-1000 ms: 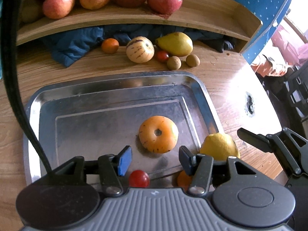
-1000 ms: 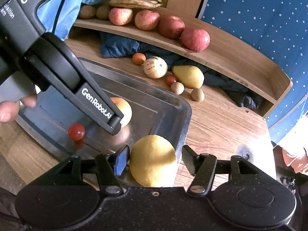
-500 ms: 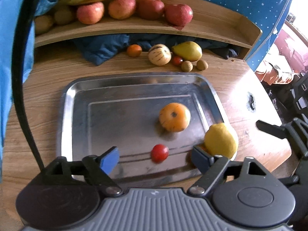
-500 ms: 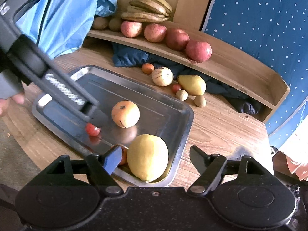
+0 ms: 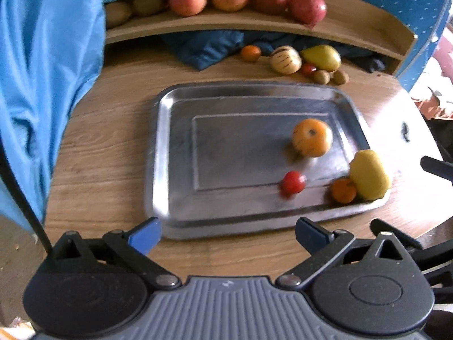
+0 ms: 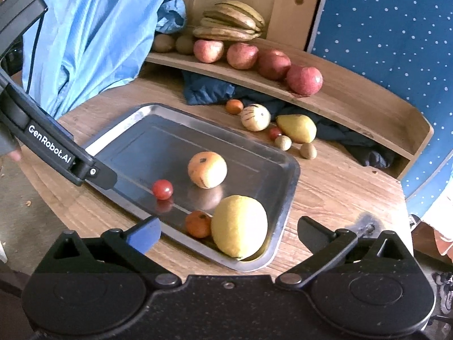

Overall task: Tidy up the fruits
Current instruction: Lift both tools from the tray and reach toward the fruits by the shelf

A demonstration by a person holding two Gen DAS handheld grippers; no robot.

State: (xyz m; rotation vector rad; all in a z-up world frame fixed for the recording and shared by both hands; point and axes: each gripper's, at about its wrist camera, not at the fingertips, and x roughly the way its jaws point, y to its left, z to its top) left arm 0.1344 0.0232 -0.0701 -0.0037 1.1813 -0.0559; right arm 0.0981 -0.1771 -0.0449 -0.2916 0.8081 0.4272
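Note:
A steel tray on the wooden table holds a large orange fruit, a cherry tomato, a small orange and a yellow lemon in its near right corner. My left gripper hangs over the tray's near edge. Its jaws are opening and nothing is between them. My right gripper stands just behind the lemon. Its jaws are opening too, and the lemon sits in the gap with neither pad touching it. The tomato lies free on the tray.
Behind the tray lie a small orange, a striped melon, a pear, a tomato and two brown fruits, in front of dark blue cloth. A curved shelf carries apples, bananas and kiwis. A light blue garment hangs at left.
Both grippers have drawn back from the tray and spread wide. The left one has let the tomato go, the right one has come off the lemon, and both fruits stay in the tray.

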